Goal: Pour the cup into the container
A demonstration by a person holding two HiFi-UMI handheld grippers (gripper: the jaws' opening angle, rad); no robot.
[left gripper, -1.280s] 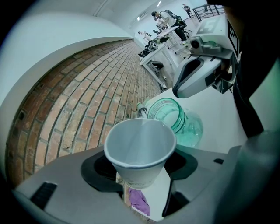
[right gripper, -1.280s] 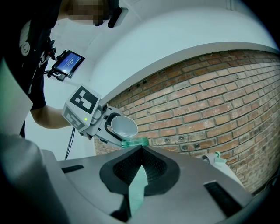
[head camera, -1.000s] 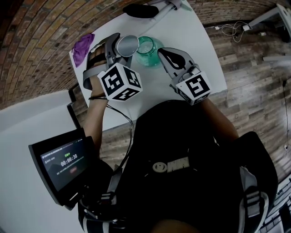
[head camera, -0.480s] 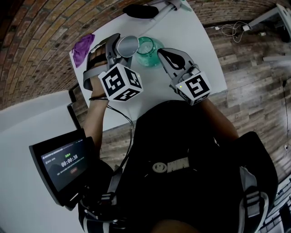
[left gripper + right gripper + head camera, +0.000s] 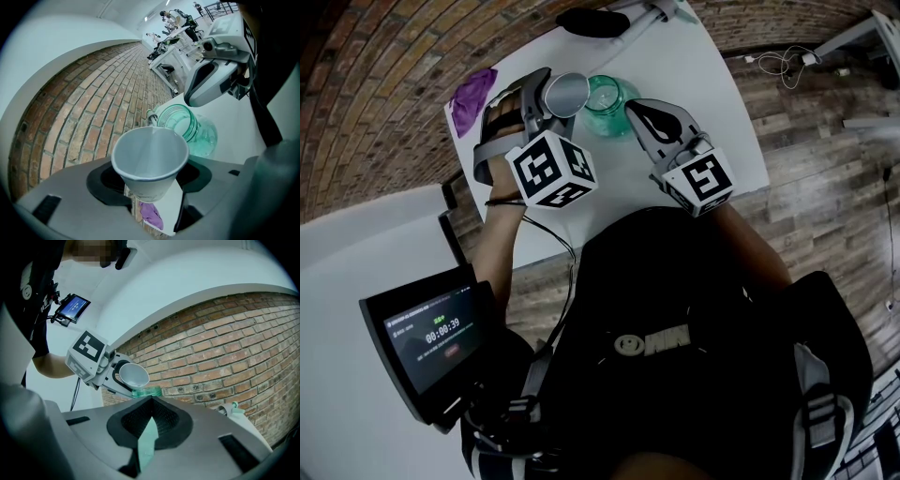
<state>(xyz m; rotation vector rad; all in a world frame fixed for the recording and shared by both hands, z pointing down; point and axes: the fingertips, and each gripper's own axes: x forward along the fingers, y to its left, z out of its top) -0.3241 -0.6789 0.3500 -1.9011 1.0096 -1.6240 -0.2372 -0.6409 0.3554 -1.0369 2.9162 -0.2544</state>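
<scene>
My left gripper is shut on a white paper cup. The cup is tipped, its mouth turned toward the green glass jar just to its right on the white table. In the left gripper view the cup looks empty, and the jar lies just beyond it. My right gripper is shut, with its tips by the jar's right side; I cannot tell if they touch it. In the right gripper view the jar shows green past the tips, with the cup above it.
A purple cloth lies at the table's left corner. At the far end sits a black object. A tablet screen hangs at the person's left side. The table's front edge runs just below both grippers.
</scene>
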